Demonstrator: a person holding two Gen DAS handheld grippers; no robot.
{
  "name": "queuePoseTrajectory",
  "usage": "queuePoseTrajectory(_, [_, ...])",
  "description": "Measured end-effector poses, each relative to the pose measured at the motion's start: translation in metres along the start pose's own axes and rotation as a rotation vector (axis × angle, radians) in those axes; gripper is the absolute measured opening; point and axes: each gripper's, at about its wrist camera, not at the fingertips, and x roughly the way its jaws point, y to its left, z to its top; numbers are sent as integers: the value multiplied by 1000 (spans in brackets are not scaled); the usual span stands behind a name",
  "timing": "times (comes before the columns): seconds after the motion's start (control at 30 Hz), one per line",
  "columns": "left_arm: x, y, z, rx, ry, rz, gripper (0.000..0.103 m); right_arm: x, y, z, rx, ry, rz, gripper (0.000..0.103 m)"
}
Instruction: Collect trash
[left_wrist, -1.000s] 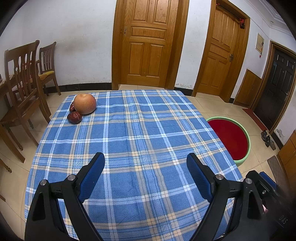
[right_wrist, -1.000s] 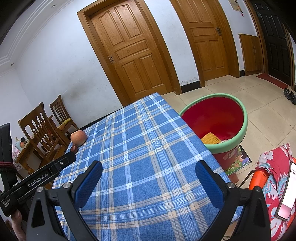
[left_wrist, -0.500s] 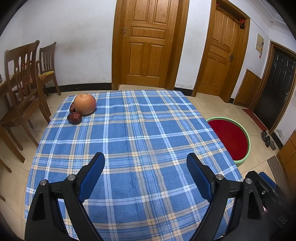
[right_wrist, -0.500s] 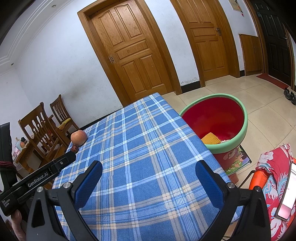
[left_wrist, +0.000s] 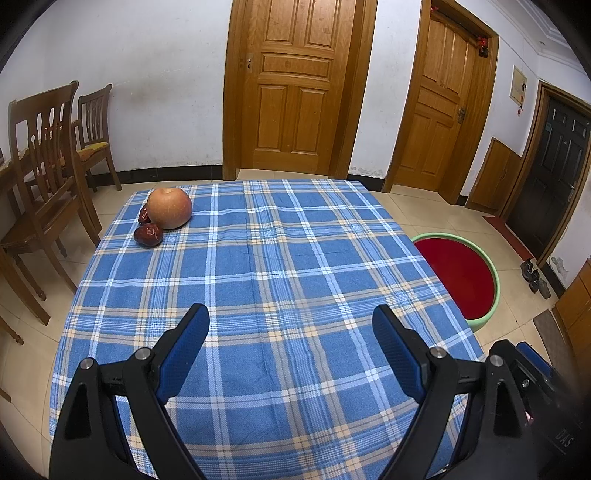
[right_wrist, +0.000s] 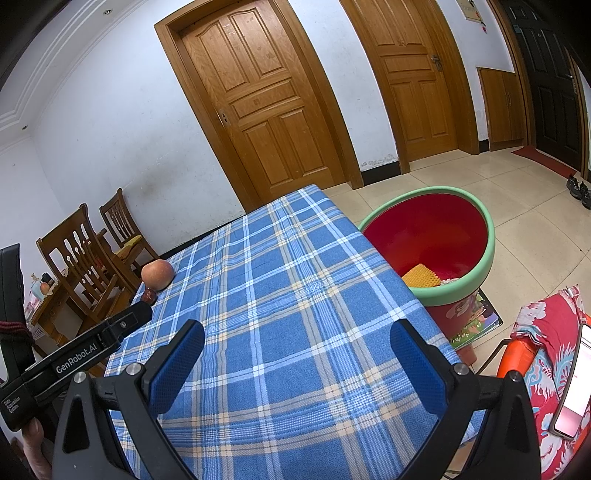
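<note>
Above the plaid table (left_wrist: 280, 266), left gripper (left_wrist: 290, 334) and right gripper (right_wrist: 297, 349) hold empty jaws wide apart.

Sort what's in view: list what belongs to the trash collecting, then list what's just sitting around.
Belongs to the job:
red bin with green rim
yellow piece inside it
left gripper, open
right gripper, open

Just lying about:
apple
two small red fruits
wooden chairs
phone

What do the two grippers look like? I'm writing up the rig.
The left gripper and the right gripper match: black angular plastic frames, silver screw heads at the joints, and flat fingers faced with textured blue pads. In the right view, the left gripper's black body carries white "GenRobot.AI" lettering. No cables or sleeves show.
</note>
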Motion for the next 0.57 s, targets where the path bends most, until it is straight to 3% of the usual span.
queuePoseTrajectory(0.57, [4, 1, 0, 0, 10, 6, 89, 2, 1, -3, 0, 5, -4, 102])
